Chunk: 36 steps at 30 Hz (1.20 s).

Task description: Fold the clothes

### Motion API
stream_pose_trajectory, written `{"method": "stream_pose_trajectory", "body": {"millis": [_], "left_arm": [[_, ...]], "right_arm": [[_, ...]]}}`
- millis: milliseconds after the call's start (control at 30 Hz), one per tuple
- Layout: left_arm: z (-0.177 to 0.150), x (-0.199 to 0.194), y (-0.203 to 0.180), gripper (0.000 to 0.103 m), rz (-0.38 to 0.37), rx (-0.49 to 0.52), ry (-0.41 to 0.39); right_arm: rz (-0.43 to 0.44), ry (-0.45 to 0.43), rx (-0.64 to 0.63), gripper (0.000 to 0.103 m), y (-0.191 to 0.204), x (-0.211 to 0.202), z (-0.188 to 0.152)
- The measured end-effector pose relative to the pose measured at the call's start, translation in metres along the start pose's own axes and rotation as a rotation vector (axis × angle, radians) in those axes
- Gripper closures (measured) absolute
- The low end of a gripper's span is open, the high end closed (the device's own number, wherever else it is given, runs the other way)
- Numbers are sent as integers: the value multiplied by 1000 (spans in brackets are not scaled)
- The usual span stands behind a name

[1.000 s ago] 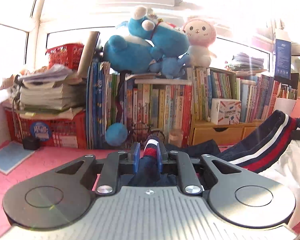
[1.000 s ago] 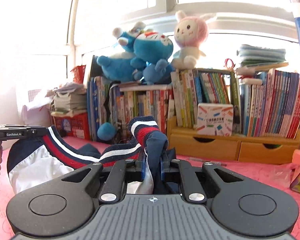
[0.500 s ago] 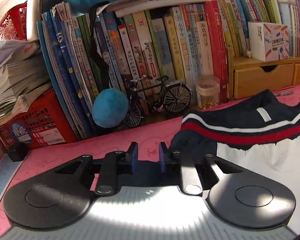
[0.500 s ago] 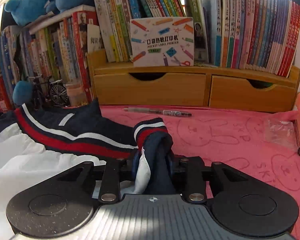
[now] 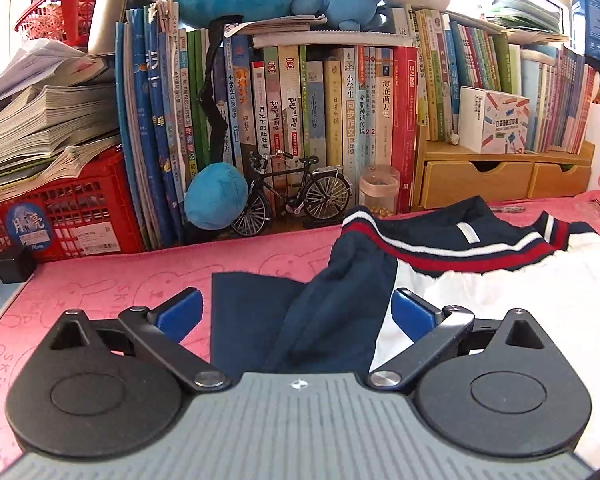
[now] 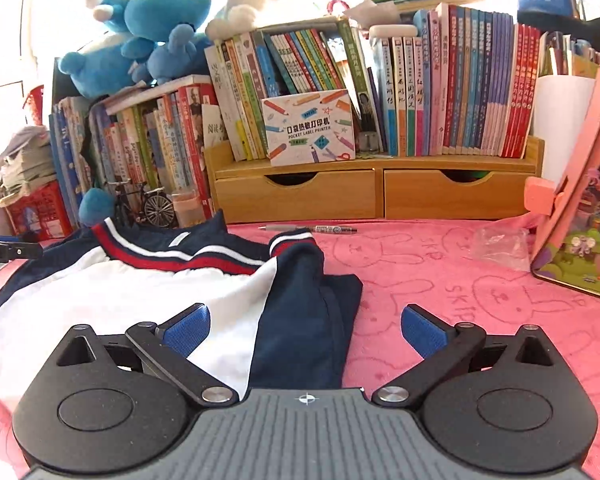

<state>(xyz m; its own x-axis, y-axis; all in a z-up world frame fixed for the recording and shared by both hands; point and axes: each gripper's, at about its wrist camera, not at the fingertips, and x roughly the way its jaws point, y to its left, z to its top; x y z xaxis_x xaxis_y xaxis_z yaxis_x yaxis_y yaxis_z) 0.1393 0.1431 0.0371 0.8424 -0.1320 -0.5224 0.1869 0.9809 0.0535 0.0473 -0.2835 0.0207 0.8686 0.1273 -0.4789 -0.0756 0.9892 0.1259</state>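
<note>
A navy-and-white jacket with red and white striped trim (image 5: 452, 280) lies spread on the desk covered by a pink bunny-print cloth (image 5: 112, 284), in the centre and right of the left wrist view and the centre-left of the right wrist view. The left tool (image 5: 296, 312) has its blue-padded jaws opening wide; a navy sleeve (image 5: 328, 320) lies loose between them, touching neither pad as far as I can see. The right tool (image 6: 305, 330) is opening likewise, with the other navy sleeve (image 6: 312, 320) lying slack between its jaws, its striped cuff (image 6: 290, 242) folded over towards the collar. Only the right wrist view shows the grey pen (image 6: 312, 229) in front of the wooden two-drawer shelf (image 6: 376, 196), the crumpled clear plastic wrapper (image 6: 500, 244) and the pink picture board (image 6: 580, 208) leaning at the right edge; it also catches the tip of the left tool at its far left edge. The left wrist view gives a close look at the small black model bicycle (image 5: 292, 200), the blue plush ball (image 5: 216, 196) and the red plastic crate (image 5: 60, 212) under stacked papers.
</note>
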Motion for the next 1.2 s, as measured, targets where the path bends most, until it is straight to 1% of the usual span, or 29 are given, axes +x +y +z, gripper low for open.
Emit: {"method": "stream_pose_trajectory", "body": {"millis": [100,167,267,333,367,433,467,500,533,567,600,633,667,700,733,767,800,867,900,933,967,1000,1033,1067,1133,1200], "left_arm": [[-30,-35,10,0,-14,8,12],[-43,-48,14,0,-29,10,23],[-48,-53,12,0,-31,1,-1],[-44,-48,8,0,-29,-25,-13],[-42,-43,7,3,-37,-45,-8],[-38,-31,2,31,-55,-64,36],[-37,-27,0,54,-64,-71,54],[-39,-27,-1,62,-76,-77,61],[-41,-26,-3,68,-89,-84,67],[-43,-29,-4,78,-109,-87,65],[-45,-35,-4,81,-141,-87,51],[-47,-43,-3,81,-183,-79,31],[-49,-53,-2,81,-242,-61,5],[-50,-60,-2,79,-272,-39,-16],[-50,-64,-3,75,-266,-11,-28],[-49,-65,-4,67,-247,7,-34],[-47,-61,-4,55,-211,-2,-23],[-41,-45,0,41,-146,-66,23],[-41,-38,2,44,-132,-114,47],[-42,-30,4,53,-117,-162,72],[-42,-23,6,81,-102,-210,96],[-42,-22,7,93,-90,-243,105],[-44,-28,5,97,-80,-256,93],[-45,-35,3,99,-70,-268,81],[-51,-52,2,100,-61,-251,60],[-62,-63,7,99,-62,-241,82]], "right_arm": [[-2,21,-30,0,0,-36,-24],[-14,46,-71,0,5,-51,-40],[-35,82,-123,0,17,-63,-61],[-36,96,-125,0,23,-63,-68],[-35,103,-123,0,26,-62,-70],[-31,110,-122,0,33,-62,-72],[-29,105,-121,0,35,-63,-72],[-24,100,-120,0,37,-63,-72],[-19,96,-120,0,37,-64,-71],[-13,93,-119,0,38,-64,-70],[-11,91,-119,0,38,-64,-70],[-14,92,-119,0,38,-64,-69],[-16,93,-119,0,38,-63,-69],[-16,94,-119,0,38,-61,-69],[-15,97,-116,0,37,-59,-69],[-13,100,-112,0,36,-57,-68],[-11,105,-106,0,34,-54,-68],[-8,111,-89,0,32,-47,-65],[-5,106,-78,0,31,-45,-63],[-1,97,-62,0,29,-42,-61],[3,91,-42,0,26,-40,-59],[5,86,-23,0,24,-38,-56],[3,83,-5,0,21,-37,-55],[-1,80,12,0,18,-36,-53],[-5,76,30,0,13,-36,-53],[-9,82,27,0,9,-36,-55]]}}
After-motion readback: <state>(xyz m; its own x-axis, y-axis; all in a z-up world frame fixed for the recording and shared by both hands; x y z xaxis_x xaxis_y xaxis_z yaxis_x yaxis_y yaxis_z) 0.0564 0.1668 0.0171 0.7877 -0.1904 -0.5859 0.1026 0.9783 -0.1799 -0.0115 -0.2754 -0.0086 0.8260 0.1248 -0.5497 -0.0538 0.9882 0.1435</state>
